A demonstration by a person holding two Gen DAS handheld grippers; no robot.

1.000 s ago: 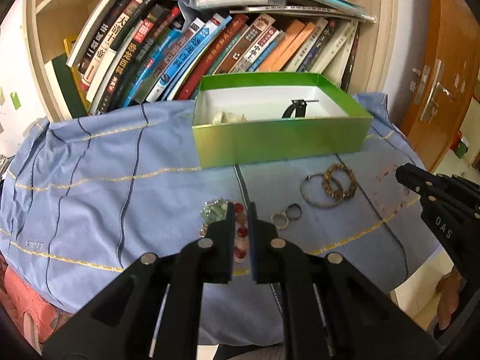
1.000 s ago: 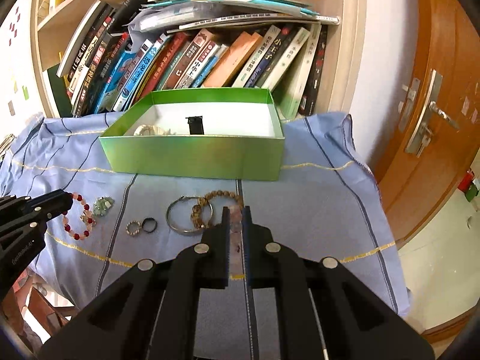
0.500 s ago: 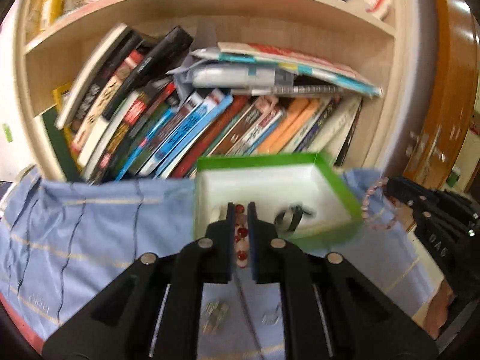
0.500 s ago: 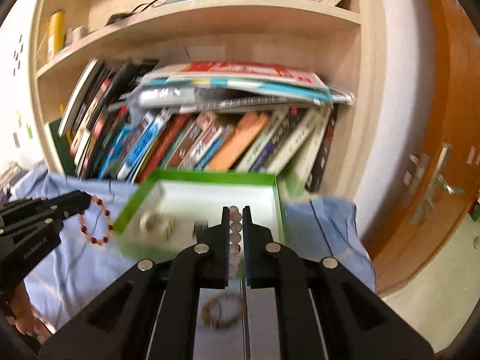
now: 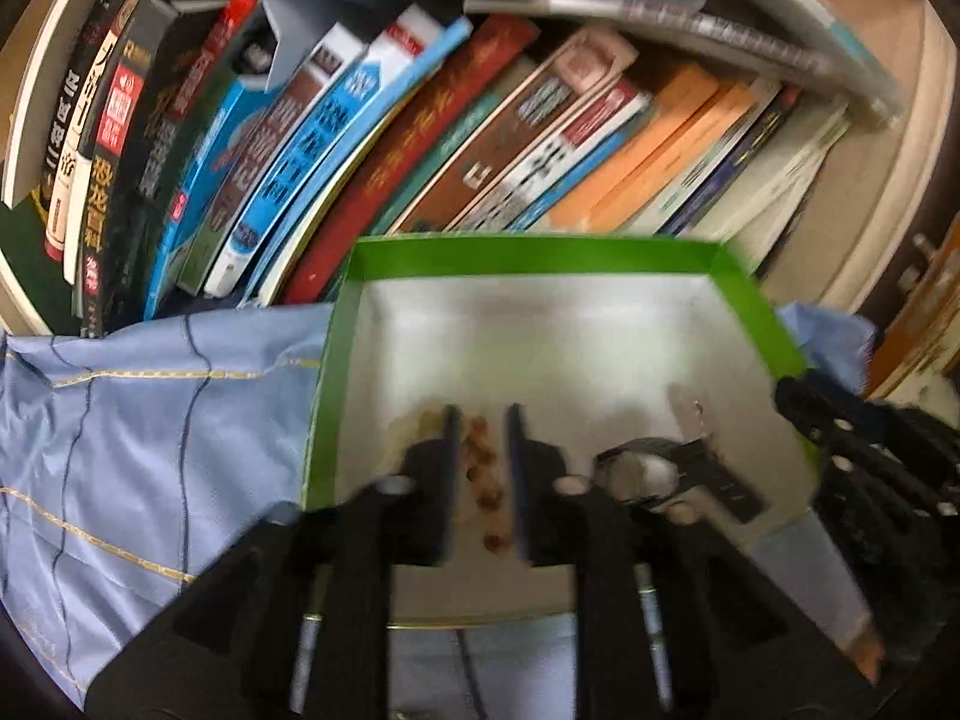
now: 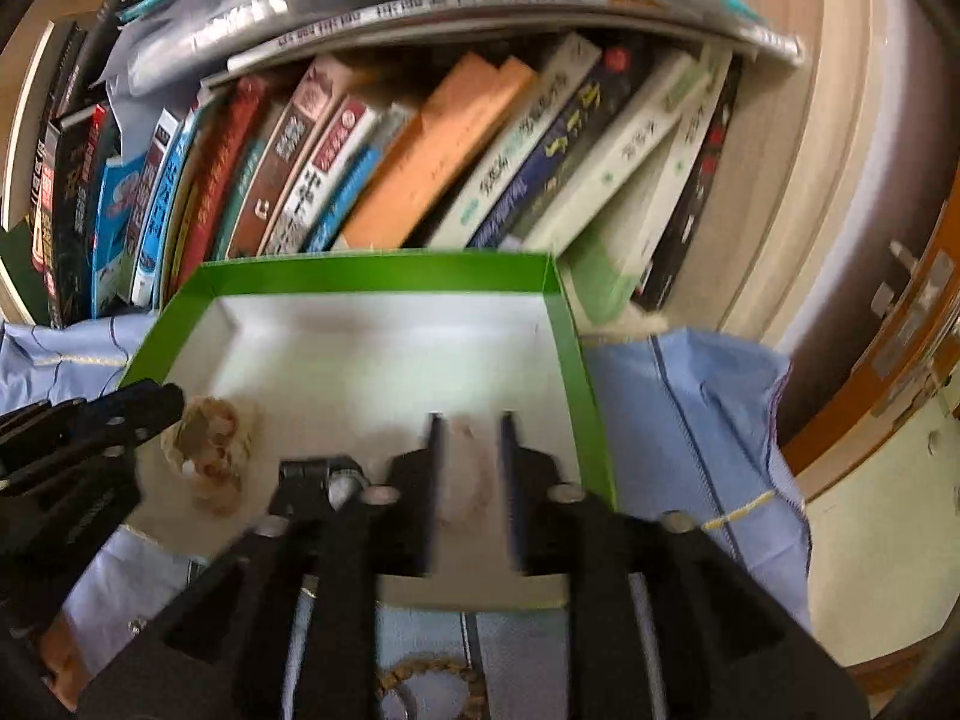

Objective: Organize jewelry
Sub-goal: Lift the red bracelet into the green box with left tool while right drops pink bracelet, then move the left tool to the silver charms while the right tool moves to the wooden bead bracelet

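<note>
Now, box: green card box (image 5: 540,255), white inside, rectangular, sits on the blue cloth (image 5: 150,420) w/ gold stitch lines
L gripper (image 5: 483,438): black plastic, tilted down over box's left part; jaws have just been opening, gap shows btwn them
Red-bead bracelet (image 5: 483,480): blurred round beads in that gap, over box floor; pads not pressing it
R gripper (image 6: 468,444): same pose over box's right part, jaws just been opening, apart
Pink bracelet (image 6: 465,480): pale, blurred, btwn the jaws, looks free of them
Black clip (image 5: 678,468): in box, btwn the two grippers
Books (image 6: 420,168): leaning spines on wood shelf behind box
</note>
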